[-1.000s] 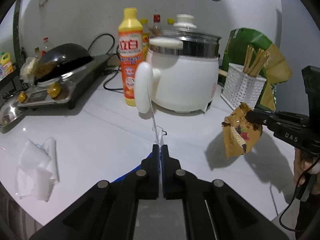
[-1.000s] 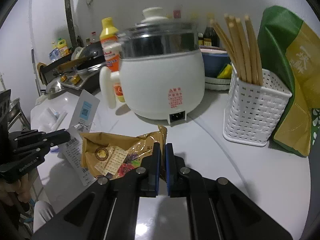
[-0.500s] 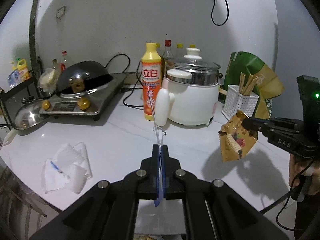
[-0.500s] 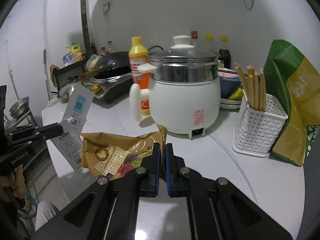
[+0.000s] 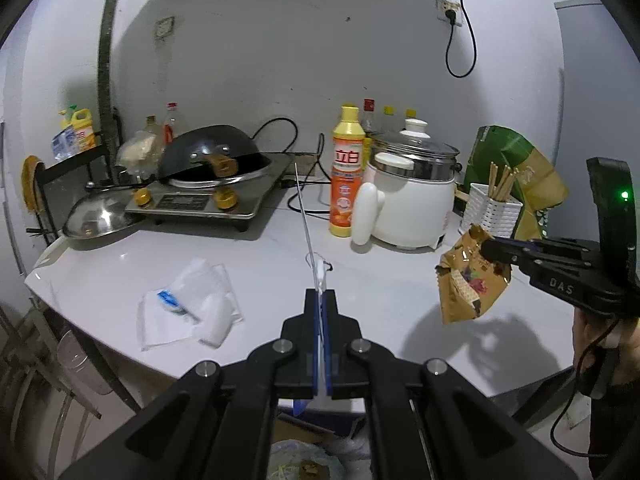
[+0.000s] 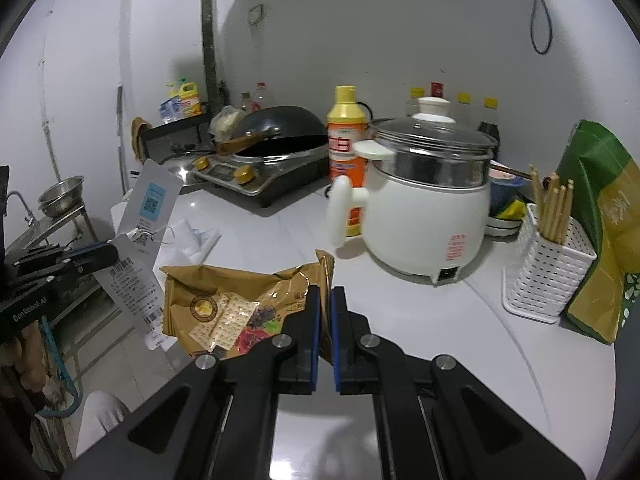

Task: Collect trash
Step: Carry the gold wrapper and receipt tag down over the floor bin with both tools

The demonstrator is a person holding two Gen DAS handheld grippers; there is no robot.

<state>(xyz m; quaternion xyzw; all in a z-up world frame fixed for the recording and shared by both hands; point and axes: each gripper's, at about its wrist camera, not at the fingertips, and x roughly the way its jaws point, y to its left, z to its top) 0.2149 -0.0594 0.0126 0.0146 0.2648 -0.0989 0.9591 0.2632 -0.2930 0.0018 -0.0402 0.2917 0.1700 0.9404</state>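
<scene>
We had the brown snack wrapper (image 6: 236,304) pinched in the right gripper (image 6: 325,300), its jaws clamped tight on the wrapper's top edge, the crumpled pack hanging in the air off the front of the white countertop (image 6: 420,320). From the left wrist view that same wrapper (image 5: 472,280) dangled at three o'clock, clear of the counter, its shadow falling on the surface below. The left gripper (image 5: 322,300) was closed on a paper hang tag (image 5: 308,236), seen edge-on there as a thin blade running up toward twelve o'clock; from the right wrist view the tag (image 6: 140,240) showed flat at nine o'clock, with a blue code panel up top and barcodes lower down. Out on the counter at ten o'clock of the left view lay a crumpled white tissue pile (image 5: 188,312), untouched. Further back stood the white electric pot (image 5: 408,200) at one o'clock, the orange detergent bottle (image 5: 347,172) touching its handle side, the white chopstick basket (image 5: 490,212) to its right, and the black wok (image 5: 212,156) on the cooktop at eleven o'clock.
</scene>
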